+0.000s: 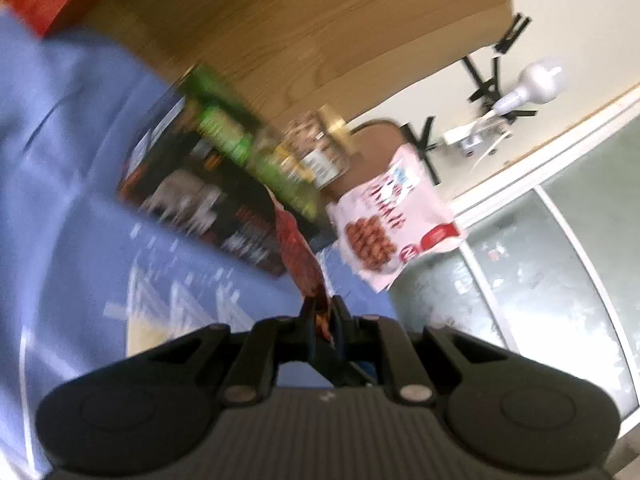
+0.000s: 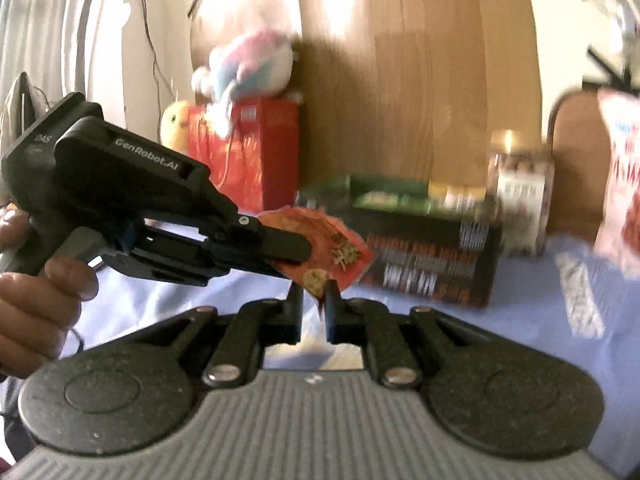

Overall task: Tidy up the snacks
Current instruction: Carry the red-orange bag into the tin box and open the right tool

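Left wrist view: the left gripper (image 1: 323,316) is clamped on the near edge of a red snack packet (image 1: 300,252), which sticks forward from its fingertips above a blue cloth-covered table (image 1: 72,208). Beyond the packet lies a dark flat box (image 1: 192,196) with green packs (image 1: 224,132) stacked on it, and a gold-lidded jar (image 1: 320,144) stands just behind. A pink-and-white snack bag (image 1: 384,220) stands at the table's far edge, near frosted glass doors (image 1: 540,272). A wooden panel (image 1: 300,20) closes off the back of the table.

Right wrist view: the right gripper (image 2: 314,300) has its jaws drawn nearly together on the lower corner of the same red snack packet (image 2: 336,248); its pads look pressed to that corner, though blur softens the contact. The left gripper (image 2: 280,246), held by a person's hand (image 2: 36,284), pinches the packet's left side, so the packet hangs in the air between both tools, above the cloth and clear of the dark flat box (image 2: 432,264). Bare blue cloth lies open below and to the left of the packet. A red carton (image 2: 248,148) with plush toys (image 2: 248,64) fills the back left corner; the jar (image 2: 520,196) and the snack bag (image 2: 620,184) crowd the right edge.
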